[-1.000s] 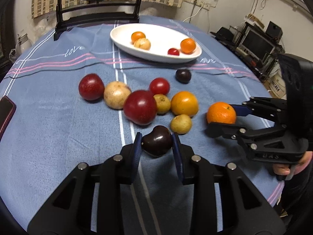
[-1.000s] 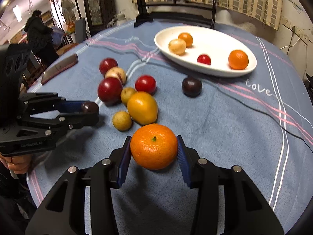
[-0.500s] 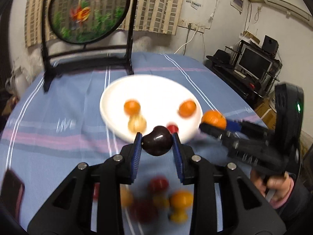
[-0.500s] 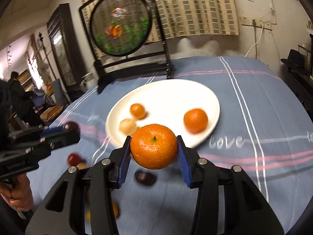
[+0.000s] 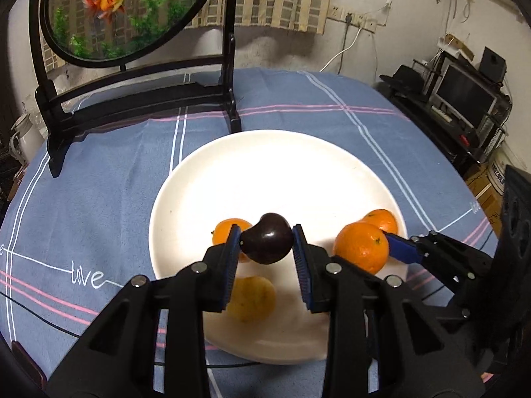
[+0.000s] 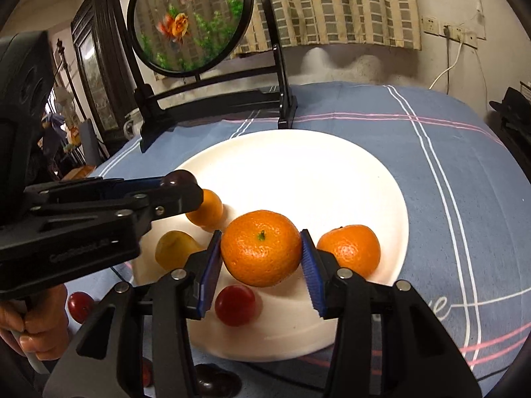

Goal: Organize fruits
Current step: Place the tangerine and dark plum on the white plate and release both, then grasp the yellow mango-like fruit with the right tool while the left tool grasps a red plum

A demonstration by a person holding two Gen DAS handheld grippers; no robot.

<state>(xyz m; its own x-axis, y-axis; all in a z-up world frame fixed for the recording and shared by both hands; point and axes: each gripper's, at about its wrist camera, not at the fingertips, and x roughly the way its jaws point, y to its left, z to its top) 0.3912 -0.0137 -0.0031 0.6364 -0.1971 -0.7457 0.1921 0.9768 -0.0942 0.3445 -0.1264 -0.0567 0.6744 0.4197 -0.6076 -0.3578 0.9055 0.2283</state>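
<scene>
Fruit over the white plate (image 5: 186,199): my left gripper (image 5: 265,248) is easing open around a firm, glossy dark plum (image 5: 267,242), my right gripper (image 6: 260,252) loosening around a mandarin (image 6: 261,247); both roll easily, grip mid-girth.

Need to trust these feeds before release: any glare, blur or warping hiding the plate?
Left wrist: plate centre blown out white, dark plum sharp, yellow fruit soft. Right wrist: same glare, orange crisp, near plate edge smeared. Both: fisheye bends the tablecloth stripes, corners black.
</scene>
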